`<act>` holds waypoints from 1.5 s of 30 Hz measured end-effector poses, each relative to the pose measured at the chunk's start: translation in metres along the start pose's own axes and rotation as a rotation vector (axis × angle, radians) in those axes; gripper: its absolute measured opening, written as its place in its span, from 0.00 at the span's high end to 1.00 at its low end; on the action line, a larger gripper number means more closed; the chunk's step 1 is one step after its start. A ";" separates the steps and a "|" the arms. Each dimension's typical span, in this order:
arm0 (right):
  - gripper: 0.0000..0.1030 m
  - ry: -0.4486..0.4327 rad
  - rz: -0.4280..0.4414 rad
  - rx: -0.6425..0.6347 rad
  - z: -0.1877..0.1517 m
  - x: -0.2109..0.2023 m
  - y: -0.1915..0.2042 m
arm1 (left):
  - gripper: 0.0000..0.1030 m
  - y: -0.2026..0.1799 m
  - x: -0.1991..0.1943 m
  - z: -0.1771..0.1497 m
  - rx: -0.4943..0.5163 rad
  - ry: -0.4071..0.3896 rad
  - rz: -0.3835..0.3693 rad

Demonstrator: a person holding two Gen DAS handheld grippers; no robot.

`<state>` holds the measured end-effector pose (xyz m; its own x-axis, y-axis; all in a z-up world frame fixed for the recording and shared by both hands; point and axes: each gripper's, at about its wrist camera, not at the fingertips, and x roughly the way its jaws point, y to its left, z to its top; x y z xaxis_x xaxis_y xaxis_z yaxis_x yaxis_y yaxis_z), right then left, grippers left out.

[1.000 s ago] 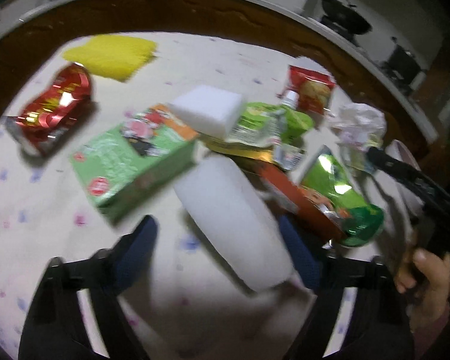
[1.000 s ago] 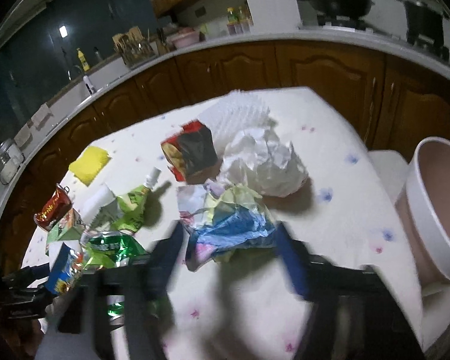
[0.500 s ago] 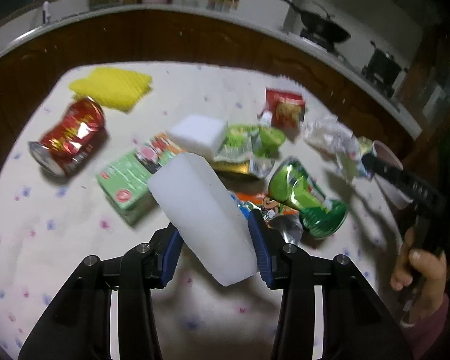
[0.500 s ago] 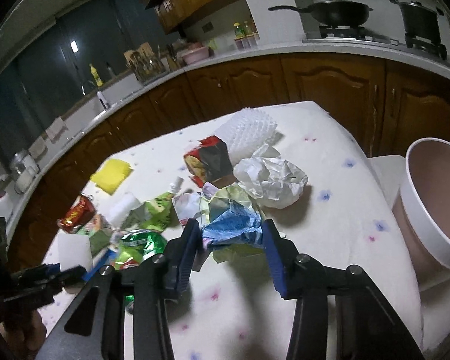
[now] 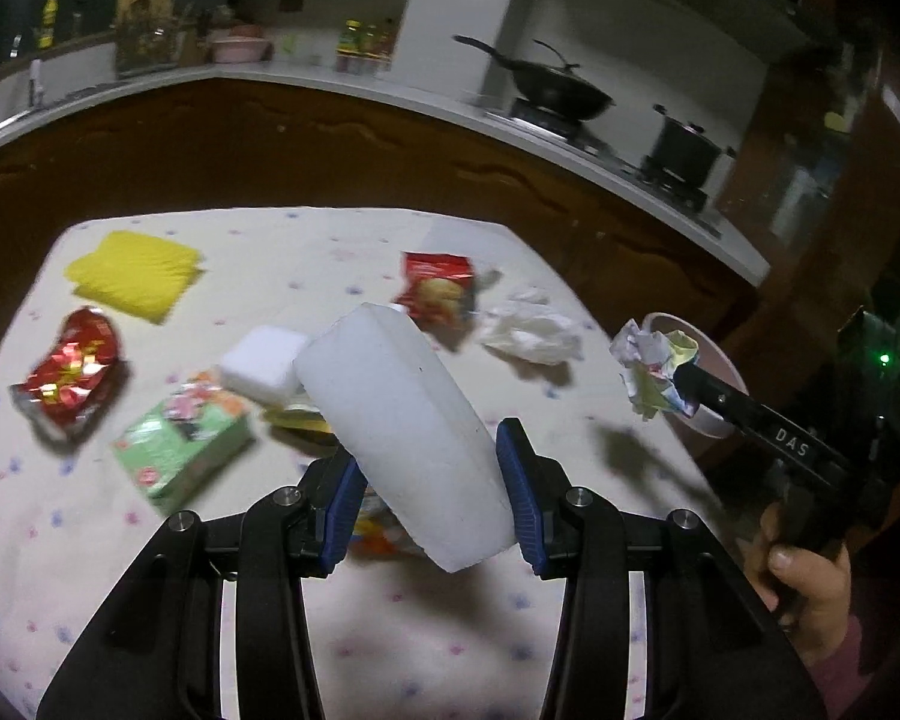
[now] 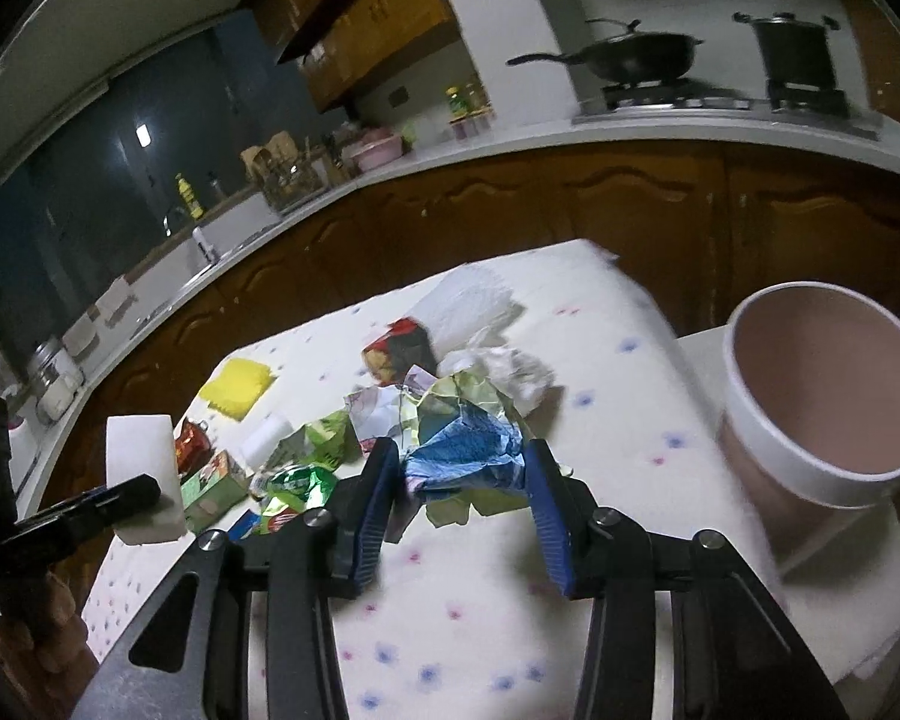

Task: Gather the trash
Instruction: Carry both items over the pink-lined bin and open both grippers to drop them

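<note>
Both tools have come up off the table (image 5: 120, 540) with a load since a second ago, when each hung open over the litter. The left gripper (image 5: 429, 483) is clenched on a white foam block (image 5: 402, 432), which a second back lay flat on the cloth and now rides tilted in the air, its far end pointing toward 11 o'clock in the left wrist view. The right gripper (image 6: 463, 489) is clenched on a crumpled wad of paper (image 6: 465, 450), blue and pale green, lifted clear of the cloth; in the left wrist view that wad (image 5: 654, 369) hangs at 2 o'clock, right at the rim of the pink bin (image 5: 717, 360). From the right wrist view the bin (image 6: 822, 414) stands at 3 o'clock, off the table's edge and open-mouthed. By the look of it, the paper is nearly ready to be dropped in, and the foam should follow. Much is left: a crushed red can (image 5: 69, 375), a yellow sponge (image 5: 135, 276), a green carton (image 5: 183, 447), a red snack bag (image 5: 435, 291) and a white tissue ball (image 5: 531, 333) lie scattered on the cloth.
</note>
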<state>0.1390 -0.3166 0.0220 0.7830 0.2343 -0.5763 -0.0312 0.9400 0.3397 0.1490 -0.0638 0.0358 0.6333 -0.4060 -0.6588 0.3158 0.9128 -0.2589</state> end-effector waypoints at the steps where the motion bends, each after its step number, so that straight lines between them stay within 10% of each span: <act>1: 0.57 -0.007 -0.008 0.003 0.001 -0.004 -0.004 | 0.59 -0.005 0.003 0.001 0.006 0.004 -0.011; 45: 0.54 -0.137 -0.302 0.249 0.032 -0.065 -0.214 | 0.58 -0.276 0.196 0.066 0.336 0.163 -0.290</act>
<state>0.1149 -0.5413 0.0106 0.8100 -0.0940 -0.5789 0.3507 0.8688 0.3496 0.2321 -0.3982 0.0247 0.3746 -0.6055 -0.7022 0.6913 0.6870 -0.2236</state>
